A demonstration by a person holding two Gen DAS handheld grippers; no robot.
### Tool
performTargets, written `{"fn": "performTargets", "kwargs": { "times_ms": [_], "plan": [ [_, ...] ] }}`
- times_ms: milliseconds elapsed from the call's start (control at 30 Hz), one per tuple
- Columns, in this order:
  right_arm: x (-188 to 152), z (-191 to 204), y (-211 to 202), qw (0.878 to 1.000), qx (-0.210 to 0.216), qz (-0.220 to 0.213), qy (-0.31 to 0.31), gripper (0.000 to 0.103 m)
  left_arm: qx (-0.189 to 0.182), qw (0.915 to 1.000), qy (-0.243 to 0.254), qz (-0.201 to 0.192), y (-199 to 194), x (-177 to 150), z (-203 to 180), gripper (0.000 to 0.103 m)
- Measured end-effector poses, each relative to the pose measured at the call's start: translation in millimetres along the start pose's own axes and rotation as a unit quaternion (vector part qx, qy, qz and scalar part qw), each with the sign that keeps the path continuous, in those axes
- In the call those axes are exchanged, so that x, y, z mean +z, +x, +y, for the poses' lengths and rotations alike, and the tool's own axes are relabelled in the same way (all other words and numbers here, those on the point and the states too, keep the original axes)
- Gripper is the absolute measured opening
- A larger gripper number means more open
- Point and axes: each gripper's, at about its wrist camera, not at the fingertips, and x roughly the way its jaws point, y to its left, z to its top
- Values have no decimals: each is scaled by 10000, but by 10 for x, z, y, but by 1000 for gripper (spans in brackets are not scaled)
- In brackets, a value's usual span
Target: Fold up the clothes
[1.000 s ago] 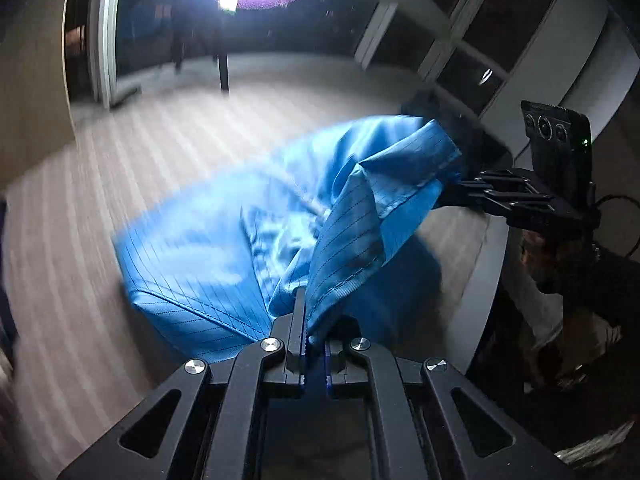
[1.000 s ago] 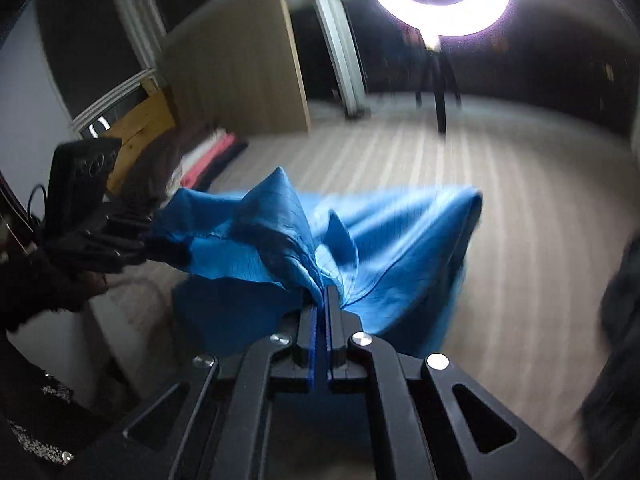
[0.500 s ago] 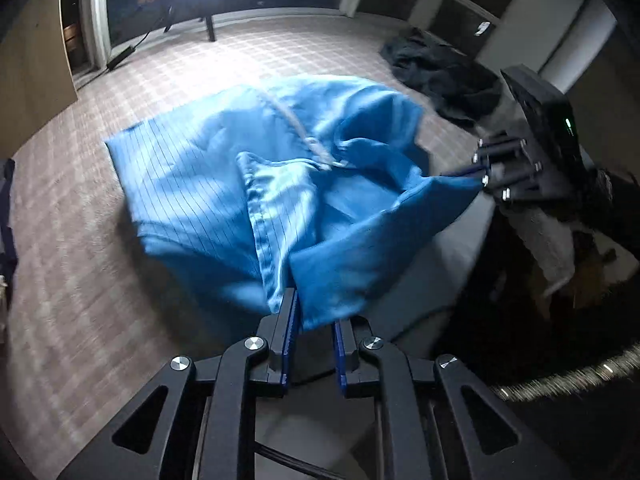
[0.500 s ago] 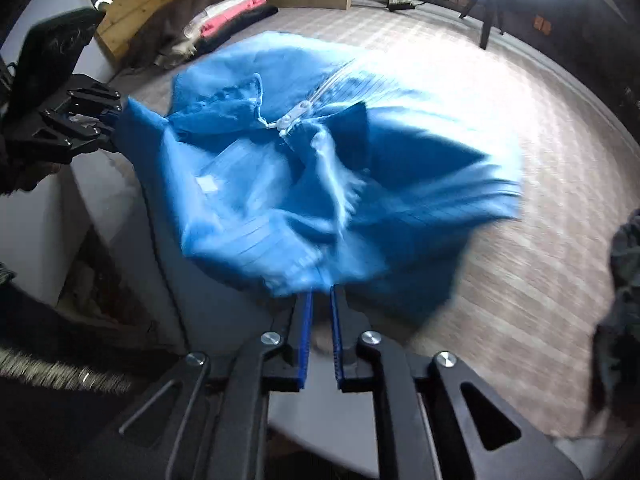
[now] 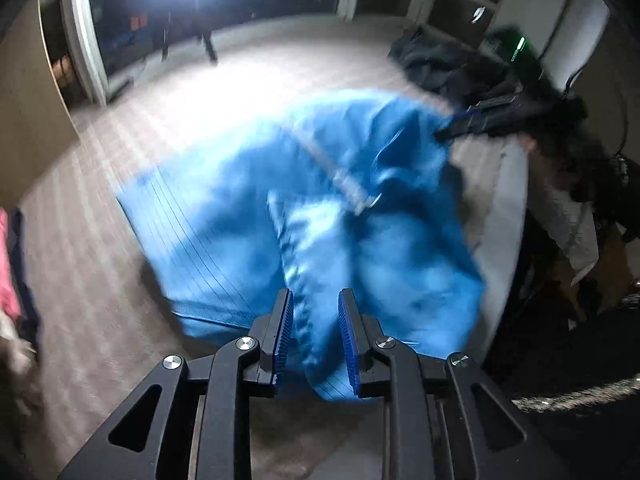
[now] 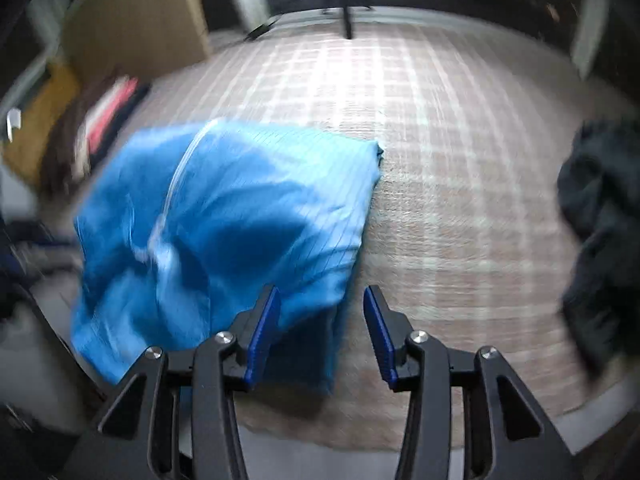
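Both of my tongs have let go since half a second ago: then each pair was pinched on a corner of the blue garment (image 5: 248, 216), and now the cloth has dropped onto the table (image 6: 460, 184), which carries a pale checked covering.

My left tongs (image 5: 314, 334) stand partly apart, blue pads showing, with a fold of the near hem lying loose between the fingers; I cannot tell whether it touches the pads. My right tongs (image 6: 320, 334) are spread wide, and only the near right corner of the garment (image 6: 224, 216) lies in front of the left finger, none of it gripped.

From the right wrist view the garment lies as a rough rectangle, its long axis running away from me toward the far side of the table, and a pale zipper line (image 6: 176, 188) runs along that axis down its left half. The far edge looks fairly straight, ending in a corner at the right. The near end is rumpled and hangs over the table's near edge. Both views are blurred.

A dark heap of clothes (image 6: 596, 232) sits well apart to the right, on the same table. Folded pink and brown things (image 6: 100, 120) lie at the far left.
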Motion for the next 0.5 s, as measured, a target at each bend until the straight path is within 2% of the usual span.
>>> {"fn": "performTargets", "kwargs": {
  "times_ms": [33,67,100,133,200,267,300,400,433,500],
  "plan": [
    [49,-83,78,9995,184,1,253,43,-16,9999,-27,157,157,-41,30,22],
    [90,-105,160,9995,176,37,257,41,-56,9998,-96,181,239,-58,44,22],
    [131,-127,241,9995,168,73,261,34,-95,9996,-165,204,320,-75,57,22],
    [176,-143,319,9996,132,107,226,12,-134,9994,-237,227,397,-91,70,22],
    [285,-122,373,9996,-190,153,-149,12,-159,9985,-458,260,290,-126,50,22],
    [338,-122,310,9991,-259,276,-211,13,-185,9971,-679,294,183,-160,30,22],
    [279,-97,176,9989,-351,197,-229,14,-198,9962,-790,310,129,-178,20,22],
    [103,-14,-204,9978,-606,-14,-280,36,-236,9928,-1121,360,-31,-229,-10,23],
    [38,52,-179,9981,-549,77,-265,45,-248,9914,-1231,376,-84,-246,-20,24],
    [-91,186,-130,9984,-435,258,-235,47,-274,9882,-1450,409,-191,-281,-40,24]
  ]
}}
